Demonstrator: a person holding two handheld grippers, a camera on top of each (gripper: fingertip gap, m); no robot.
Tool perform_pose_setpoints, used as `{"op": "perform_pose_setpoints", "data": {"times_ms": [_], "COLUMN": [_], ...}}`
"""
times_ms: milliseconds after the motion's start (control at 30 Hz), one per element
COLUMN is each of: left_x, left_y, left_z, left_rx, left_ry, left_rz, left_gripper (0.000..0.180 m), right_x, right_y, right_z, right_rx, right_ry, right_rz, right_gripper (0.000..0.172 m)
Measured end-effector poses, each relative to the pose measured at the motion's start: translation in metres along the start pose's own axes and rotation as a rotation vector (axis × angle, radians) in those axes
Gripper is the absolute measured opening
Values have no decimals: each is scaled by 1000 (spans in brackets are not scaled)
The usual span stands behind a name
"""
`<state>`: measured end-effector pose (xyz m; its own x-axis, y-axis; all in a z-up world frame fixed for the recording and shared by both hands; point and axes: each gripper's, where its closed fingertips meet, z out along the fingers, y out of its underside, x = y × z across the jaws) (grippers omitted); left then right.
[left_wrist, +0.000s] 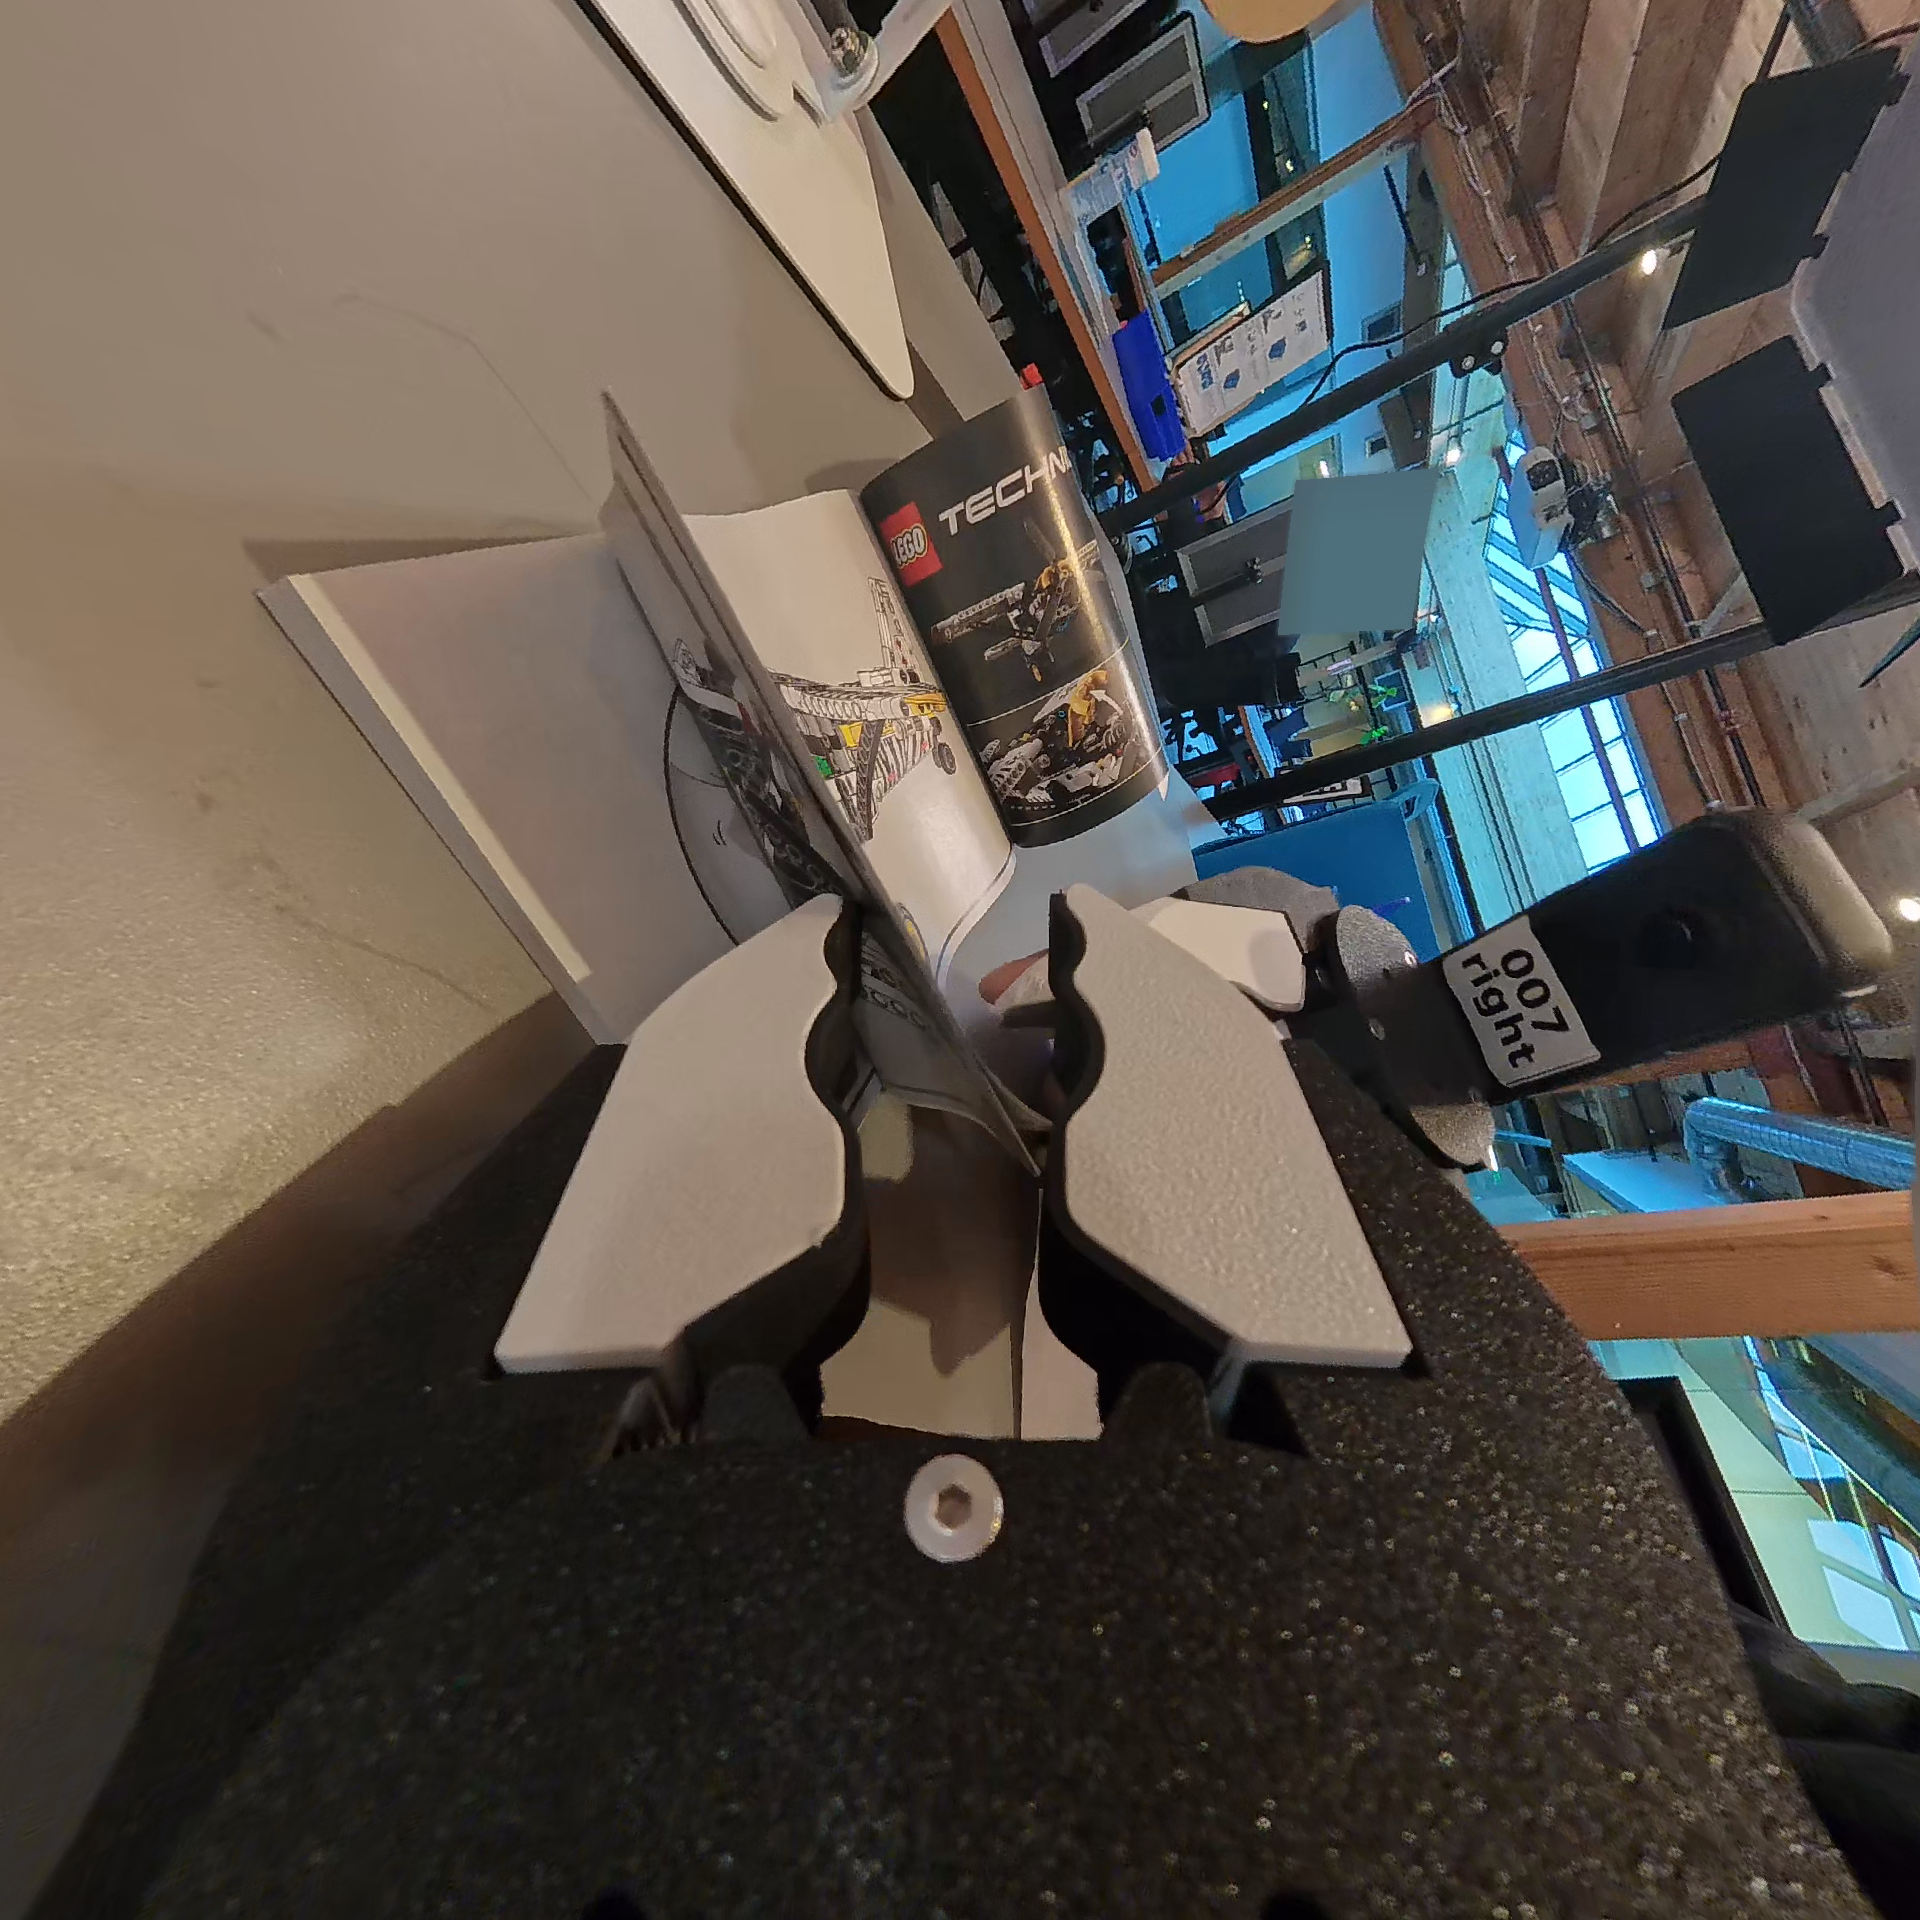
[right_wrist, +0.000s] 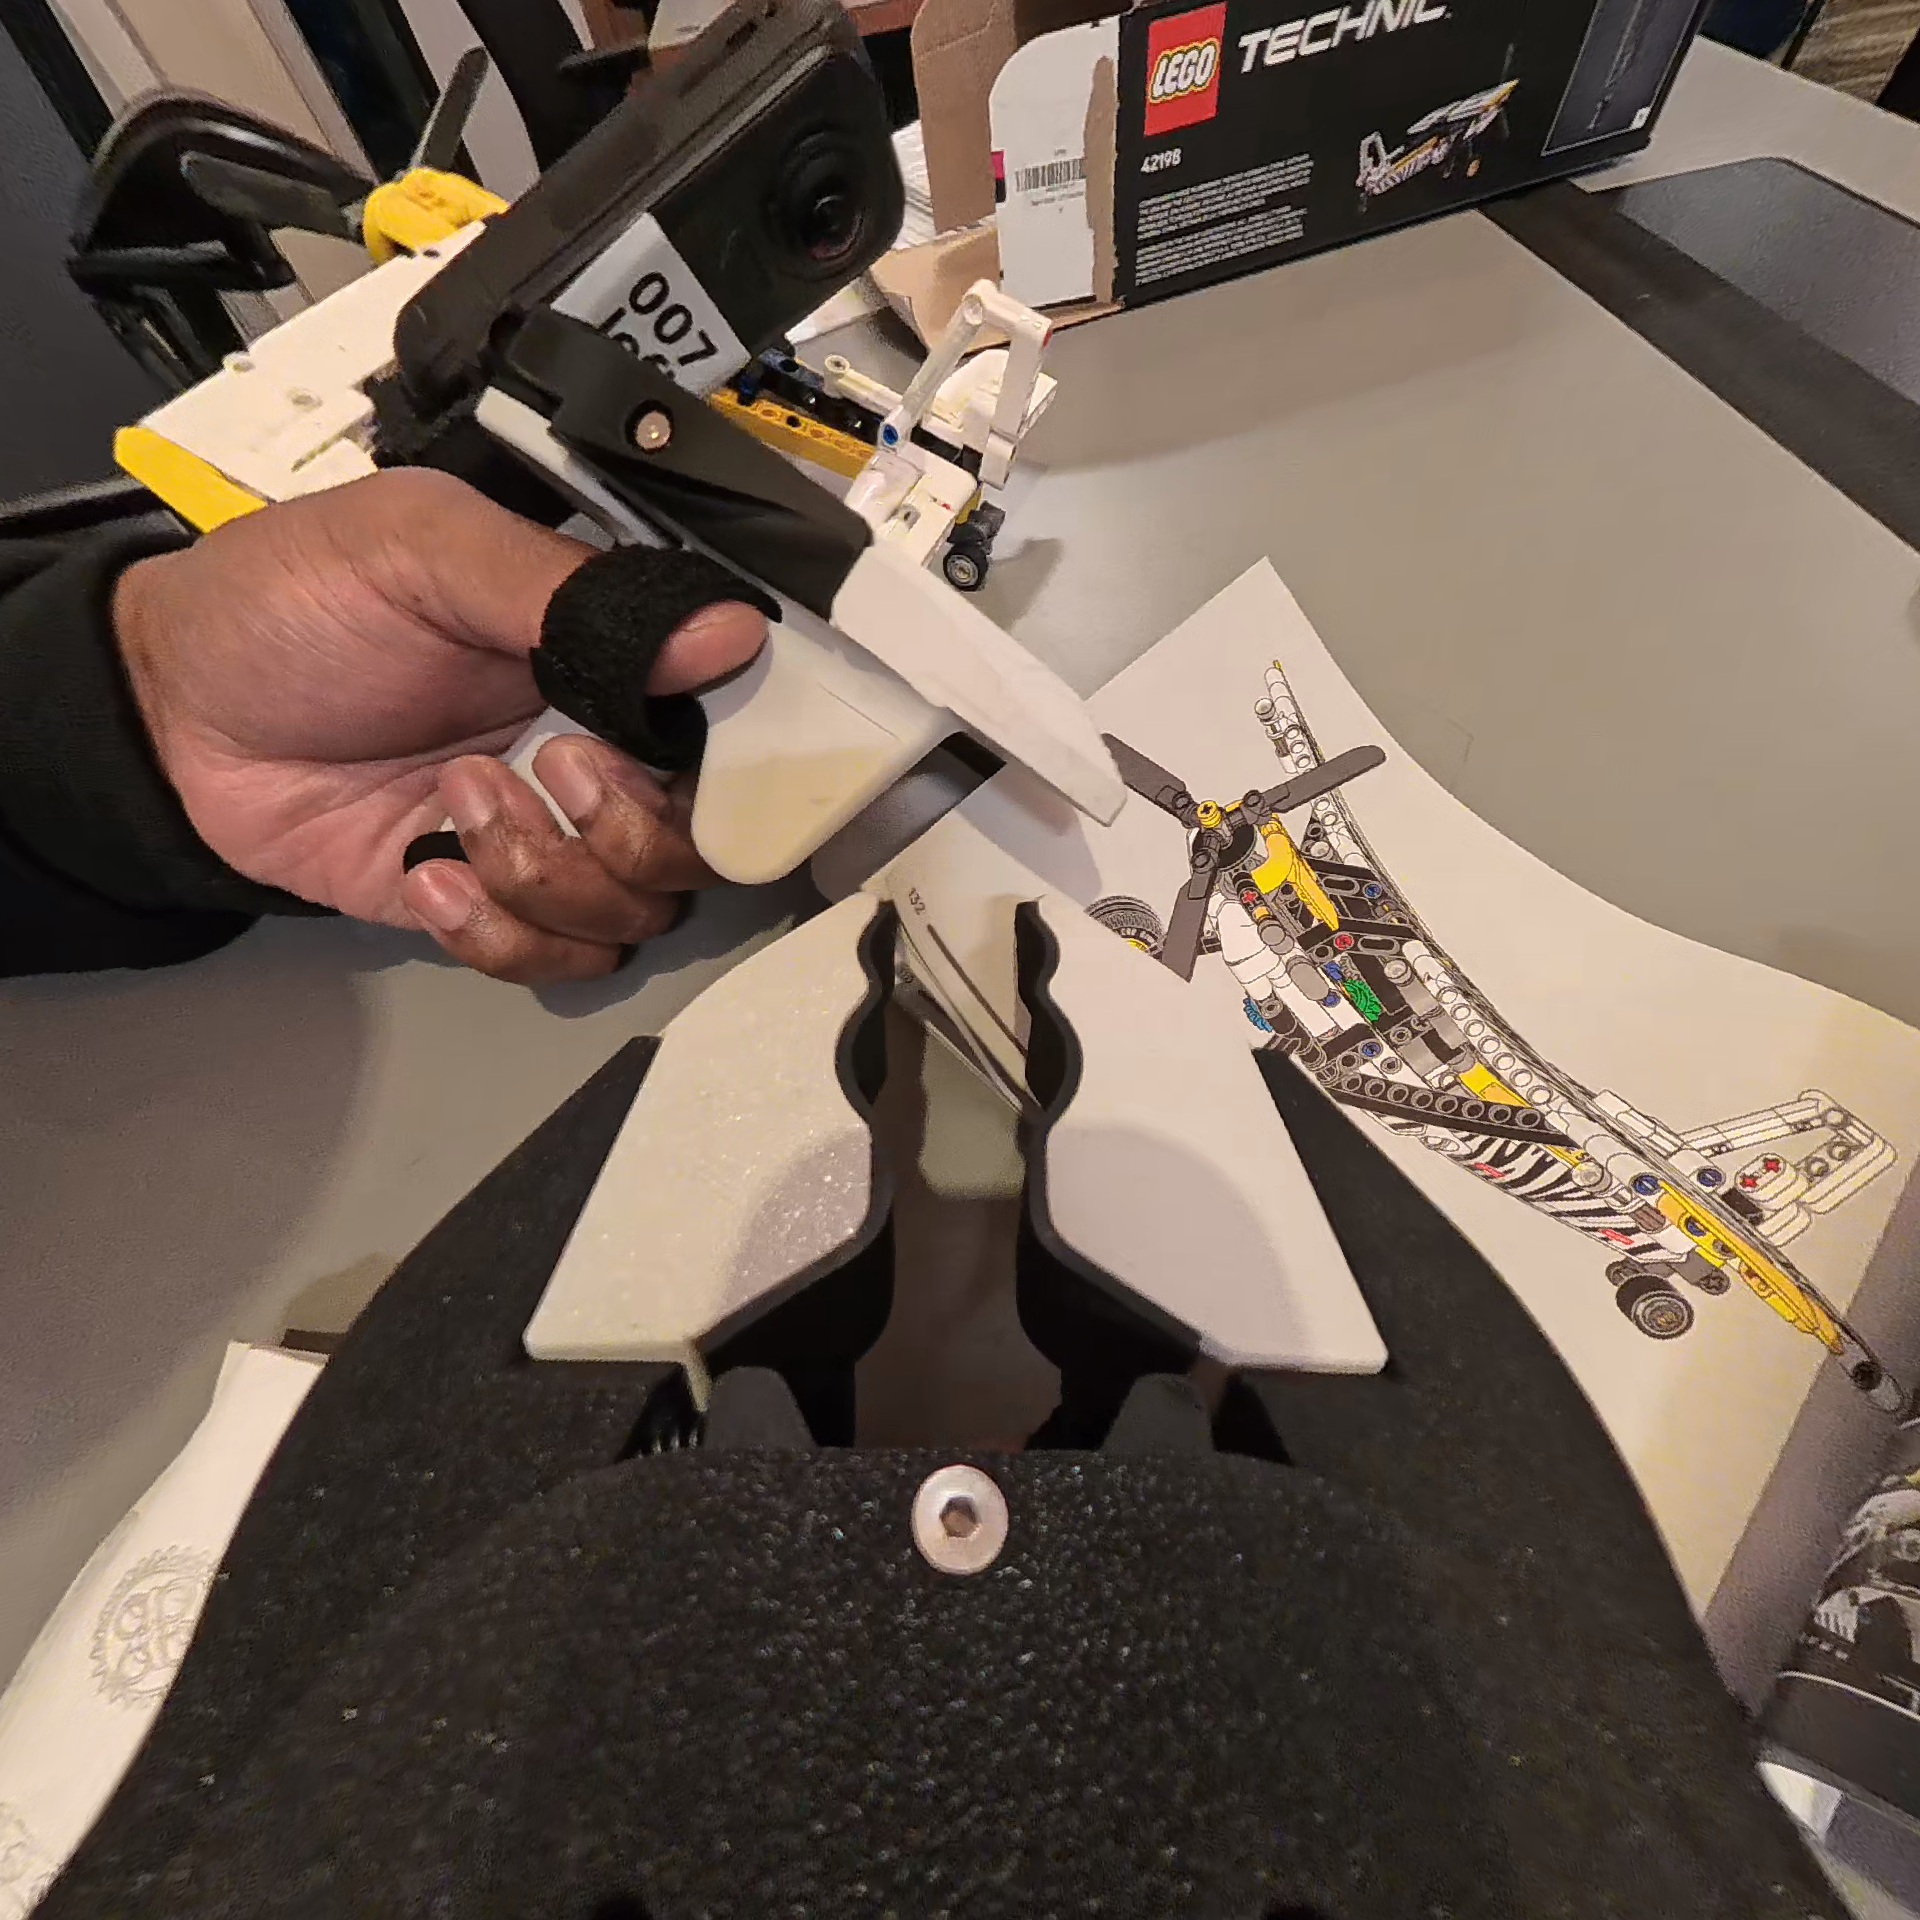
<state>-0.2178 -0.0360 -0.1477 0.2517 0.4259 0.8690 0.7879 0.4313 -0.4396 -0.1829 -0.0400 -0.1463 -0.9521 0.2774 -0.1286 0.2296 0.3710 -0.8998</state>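
An instruction booklet (right_wrist: 1455, 831) lies open on the grey table (right_wrist: 1558, 468), showing a drawing of a propeller plane. My right gripper (right_wrist: 951, 920) is open at the booklet's near left corner. The corner of a few pages stands between its pads, and they do not clamp it. My left gripper (left_wrist: 945, 914) is open around a lifted page (left_wrist: 748, 665) seen edge-on. The page leans on the left pad with a gap to the right pad. The right wrist view shows the left gripper (right_wrist: 997, 790) in a hand (right_wrist: 364, 707), a grey page between its spread fingers.
A white and yellow brick-built plane (right_wrist: 935, 416) stands on the table behind the left gripper. An opened dark cardboard box (right_wrist: 1351, 156) lies at the far edge. A white sheet with a printed pattern (right_wrist: 125, 1621) lies near left. The right gripper's body (left_wrist: 1662, 966) is close beside the left one. Left and right tips are no more than a few centimetres apart.
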Motion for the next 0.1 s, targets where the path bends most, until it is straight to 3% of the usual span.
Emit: {"op": "perform_pose_setpoints", "data": {"times_ms": [100], "left_x": [0], "left_y": [0], "left_z": [0], "left_rx": [0], "left_ry": [0], "left_rz": [-2], "left_gripper": [35], "right_x": [2], "right_y": [-2], "right_z": [-2], "right_rx": [19], "right_ry": [-14], "right_rz": [41], "right_gripper": [22]}}
